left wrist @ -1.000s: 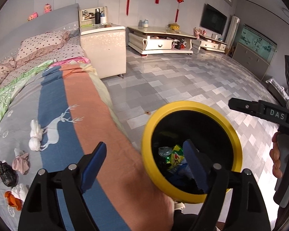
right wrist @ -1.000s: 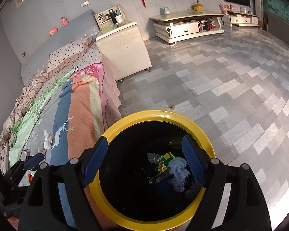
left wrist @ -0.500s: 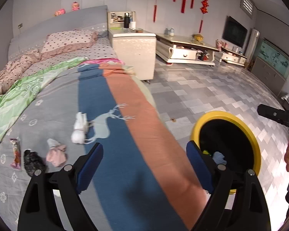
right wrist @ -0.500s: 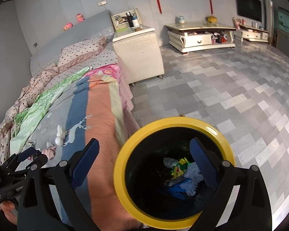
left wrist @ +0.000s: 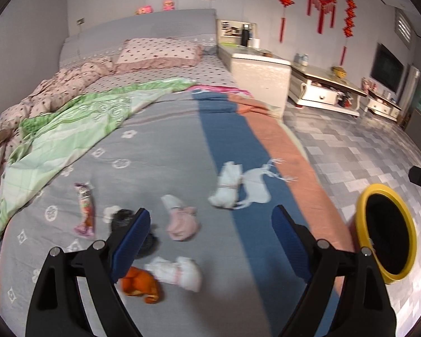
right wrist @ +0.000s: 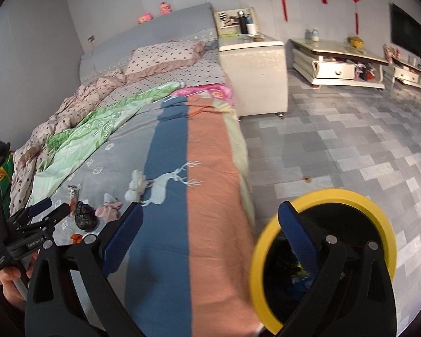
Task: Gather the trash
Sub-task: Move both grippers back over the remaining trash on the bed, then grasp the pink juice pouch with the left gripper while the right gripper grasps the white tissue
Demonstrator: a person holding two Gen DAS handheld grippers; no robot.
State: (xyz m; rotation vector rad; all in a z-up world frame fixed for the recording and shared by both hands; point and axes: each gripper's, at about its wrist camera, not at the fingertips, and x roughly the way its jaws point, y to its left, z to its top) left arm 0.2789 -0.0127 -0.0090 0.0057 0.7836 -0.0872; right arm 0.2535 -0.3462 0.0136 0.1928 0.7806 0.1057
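Bedspread (left wrist: pixel 165 146) fills the view under the left gripper (left wrist: pixel 207 224), tilted downward, jaws spread wide and empty. Yellow-rimmed bin (left wrist: pixel 384 233) sits off to its right on the floor. Right gripper (right wrist: pixel 210 233) angles down too, jaws wide, nothing between them, bin behind its right finger. Pink wad (left wrist: pixel 181 221) lies just ahead of the left gripper, white wad (left wrist: pixel 176 272) between its fingers, orange scrap (left wrist: pixel 139 283) by the left finger.

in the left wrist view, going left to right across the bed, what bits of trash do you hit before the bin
snack wrapper → black crumpled bag → pink wad → white tied bundle → yellow-rimmed bin on the floor past the bed's edge. The orange piece and white wad nearer the camera overlap these, so they are left out.
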